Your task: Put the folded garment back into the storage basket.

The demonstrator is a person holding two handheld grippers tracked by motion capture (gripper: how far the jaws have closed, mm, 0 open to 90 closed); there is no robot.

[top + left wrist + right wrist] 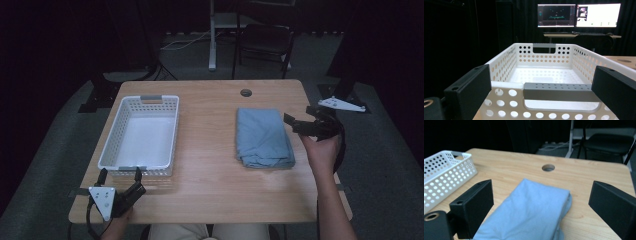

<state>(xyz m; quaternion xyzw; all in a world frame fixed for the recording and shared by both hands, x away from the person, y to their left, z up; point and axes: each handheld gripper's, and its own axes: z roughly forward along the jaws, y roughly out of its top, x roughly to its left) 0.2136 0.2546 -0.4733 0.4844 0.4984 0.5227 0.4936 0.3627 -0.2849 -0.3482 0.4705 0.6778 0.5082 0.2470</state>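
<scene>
The person sits at the near edge of the wooden surface (210,150) with a tool in each hand. The left tool (120,176) rests low at the near left corner, its two black jaws spread wide and empty, pointing at the short near end of the white perforated basket (115,131). In the left gripper view the jaws stand on either side of the basket's grey handle bar (557,92), close in front of it; I cannot tell whether they touch it. The basket lies lengthwise on the left half of the surface, and nothing lies inside it.

The right tool (300,125) is held up at the right edge, turned inward toward the folded blue cloth (263,137). Its jaws are also spread wide and grip nothing. In the right gripper view the cloth (529,213) lies between and below the two jaws, apart from both. The cloth is folded into a neat oblong, lying flat on the right half of the surface, well apart from the basket, with its far short edge near the round cable hole (245,92).

Beyond the surface stand a dark chair (265,40) and a pale stand leg (213,35) on the grey floor. The left gripper view shows two lit monitors (579,15) on a far desk.
</scene>
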